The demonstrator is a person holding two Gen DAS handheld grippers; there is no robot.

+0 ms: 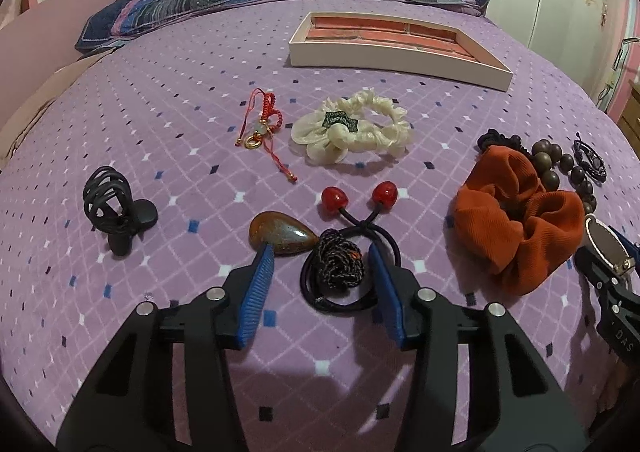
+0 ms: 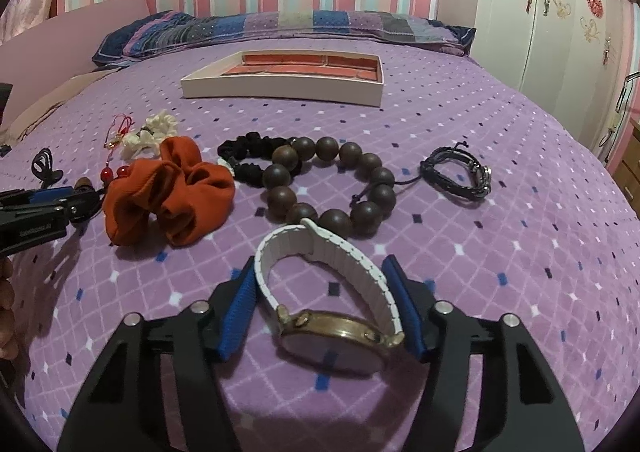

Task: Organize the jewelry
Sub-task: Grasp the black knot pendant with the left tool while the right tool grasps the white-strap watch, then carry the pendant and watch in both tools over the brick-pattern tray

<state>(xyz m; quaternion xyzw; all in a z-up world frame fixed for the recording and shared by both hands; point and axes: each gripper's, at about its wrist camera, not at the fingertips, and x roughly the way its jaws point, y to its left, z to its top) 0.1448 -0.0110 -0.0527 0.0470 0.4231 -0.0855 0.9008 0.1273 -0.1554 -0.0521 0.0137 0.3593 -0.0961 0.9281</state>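
The tray (image 2: 280,85) holds nothing visible; every piece lies on the bed (image 2: 500,252). The right gripper (image 2: 320,284) pinches the watch (image 2: 332,332). The left gripper (image 1: 320,264) is spread around the hair tie (image 1: 340,272).

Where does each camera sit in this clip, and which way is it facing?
Left wrist: on the left tool, low over the purple bedspread, facing the headboard; its open fingers straddle a black hair tie, and the right tool shows at the right edge.
Right wrist: on the right tool, same heading; its fingers flank a white-strapped watch, and the left tool and fingers of a hand show at the left edge.
Shared: orange scrunchie, wooden bead bracelet, tray, each other's tool.
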